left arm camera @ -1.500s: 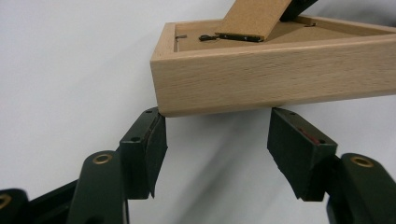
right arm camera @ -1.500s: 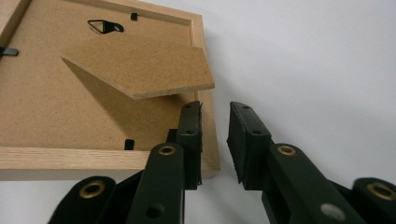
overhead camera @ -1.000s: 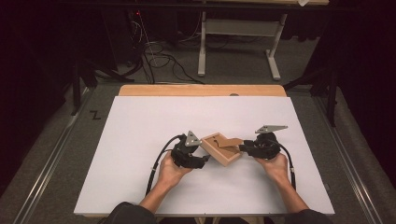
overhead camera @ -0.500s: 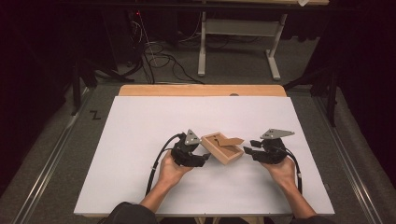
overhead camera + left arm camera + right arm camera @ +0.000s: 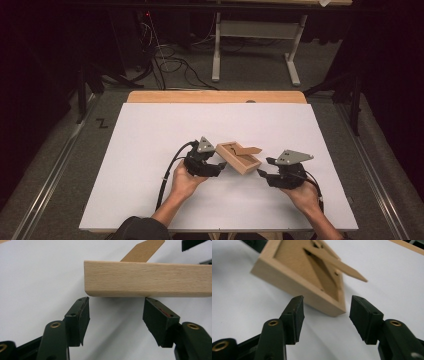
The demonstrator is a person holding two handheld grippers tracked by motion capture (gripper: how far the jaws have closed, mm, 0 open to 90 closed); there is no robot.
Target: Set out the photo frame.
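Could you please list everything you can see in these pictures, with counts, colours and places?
Wooden frame: one, pale wood, lying face down mid-table between the claws.
Stand flap: one, brown, sticking out from the frame's back.
Table: one, white top with a wooden far edge.
Cables: several, dark, on the floor beyond the table.
Desk legs: pale grey, on the floor at the back.
Left claw: one, black, jaws open at the frame's near-left side.
Right claw: one, black, jaws just opened, nothing between them, right of the frame.
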